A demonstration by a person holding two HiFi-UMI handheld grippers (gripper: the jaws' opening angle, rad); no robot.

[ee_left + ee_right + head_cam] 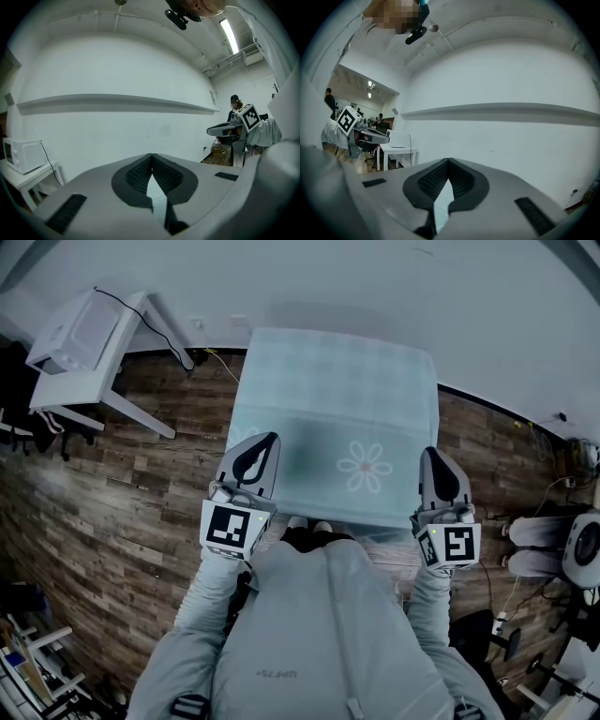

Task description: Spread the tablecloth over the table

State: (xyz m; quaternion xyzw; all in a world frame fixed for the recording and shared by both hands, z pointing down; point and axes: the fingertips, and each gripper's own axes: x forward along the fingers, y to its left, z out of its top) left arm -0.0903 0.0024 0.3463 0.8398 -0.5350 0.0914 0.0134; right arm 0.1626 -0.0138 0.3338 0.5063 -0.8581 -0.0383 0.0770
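Pale blue-green checked fabric tablecloth (333,390) with a white flower print, held at its near edge.
The left gripper (266,441) and the right gripper (431,456) each clamp shut on a near corner. The held edge runs left to right between them, and the cloth extends away toward the white wall (375,287).

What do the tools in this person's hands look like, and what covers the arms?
The left gripper and right gripper are light grey, each with two tapered jaws lined by dark ribbed pads. Each carries a cube with black-and-white square markers at its back. The sleeves are pale grey.
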